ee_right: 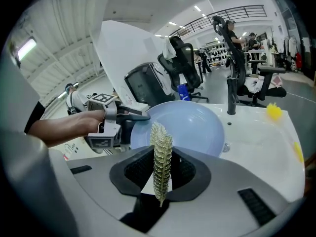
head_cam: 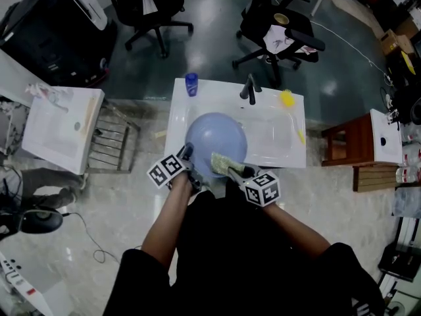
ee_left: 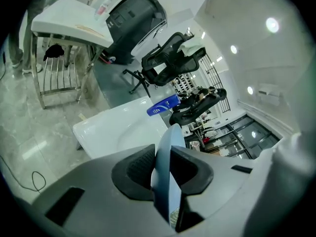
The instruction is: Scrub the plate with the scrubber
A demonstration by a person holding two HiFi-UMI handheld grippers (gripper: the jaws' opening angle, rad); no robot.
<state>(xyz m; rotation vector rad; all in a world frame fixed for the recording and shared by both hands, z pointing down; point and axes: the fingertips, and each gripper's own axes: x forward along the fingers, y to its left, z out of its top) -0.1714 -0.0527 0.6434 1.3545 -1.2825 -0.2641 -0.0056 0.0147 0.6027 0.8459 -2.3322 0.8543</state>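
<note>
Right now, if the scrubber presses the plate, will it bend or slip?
Probably stiff: the plate looks unbent though the left tool grips only its rim. Smooth surface, so possibly slippery. Held by one edge above the sink, it may swing.

In the head view, the near rim of the plate (head_cam: pixel 214 137) is covered by the scrubber (head_cam: pixel 222 162), the left gripper (head_cam: pixel 187 153) and the right gripper (head_cam: pixel 231 170). The sink (head_cam: pixel 289 147) basin is largely hidden beneath the plate. Print on the blue bottle (head_cam: pixel 191 84) is too small to be read. The yellow object (head_cam: pixel 287 98) at upper right cannot be identified.
</note>
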